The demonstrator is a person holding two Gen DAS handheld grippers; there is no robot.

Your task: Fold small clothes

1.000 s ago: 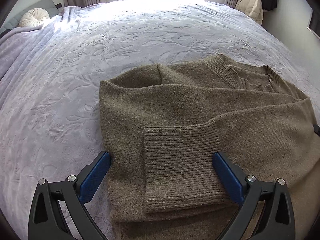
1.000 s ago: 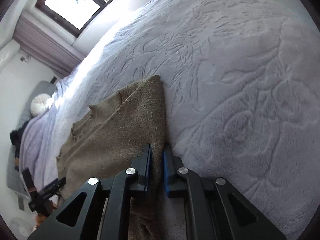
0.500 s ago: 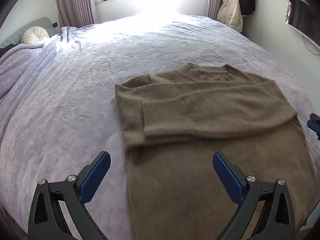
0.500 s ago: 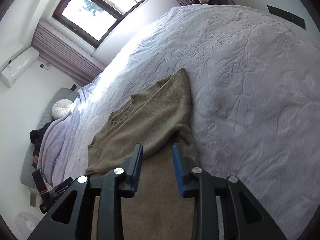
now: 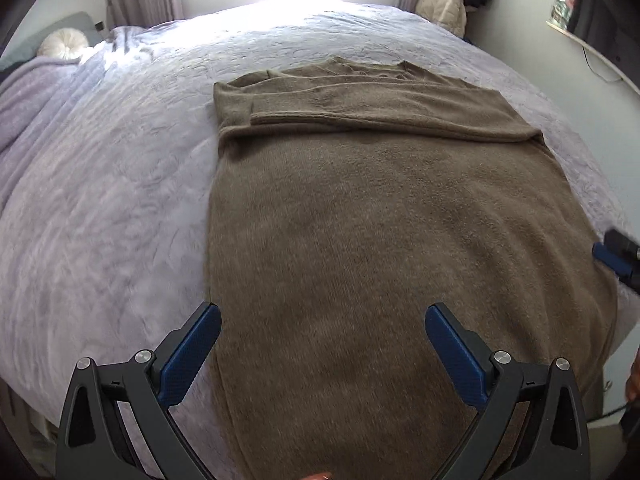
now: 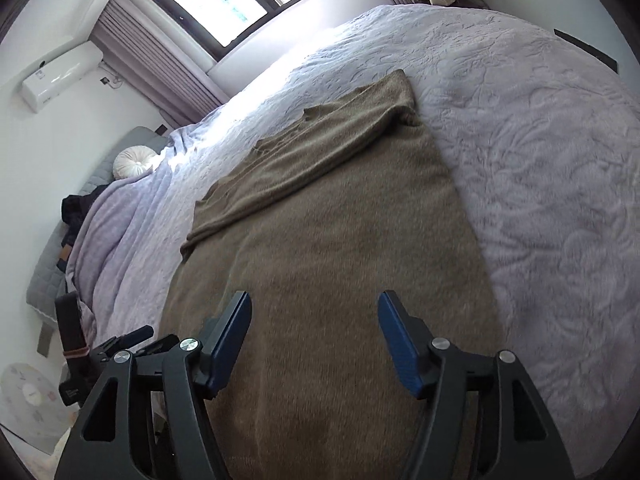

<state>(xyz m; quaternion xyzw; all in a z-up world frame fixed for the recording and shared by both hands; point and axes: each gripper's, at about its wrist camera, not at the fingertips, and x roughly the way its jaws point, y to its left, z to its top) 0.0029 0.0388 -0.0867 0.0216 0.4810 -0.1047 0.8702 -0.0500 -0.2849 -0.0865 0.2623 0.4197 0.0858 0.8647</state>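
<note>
A brown knit sweater (image 5: 380, 220) lies flat on the bed, collar at the far end, with its sleeves folded across the chest (image 5: 360, 108). My left gripper (image 5: 323, 312) hovers open over the lower body of the sweater, near its left edge, with nothing between the blue pads. My right gripper (image 6: 315, 298) hangs over the same lower part nearer the right edge (image 6: 472, 240). Its jaws are opening and hold nothing. One blue fingertip of the right gripper (image 5: 614, 258) shows at the right border of the left wrist view.
The lilac embossed bedspread (image 5: 100, 200) spreads wide on both sides of the sweater. A round white cushion (image 5: 64, 42) lies at the headboard end. A pale jacket (image 5: 440, 4) hangs by the window, and a fan (image 6: 32, 396) stands on the floor beside the bed.
Both grippers drew back from the folded sleeves toward the hem. The right gripper, shut on the sweater's edge before, let go and spread its jaws. The left stayed open.
</note>
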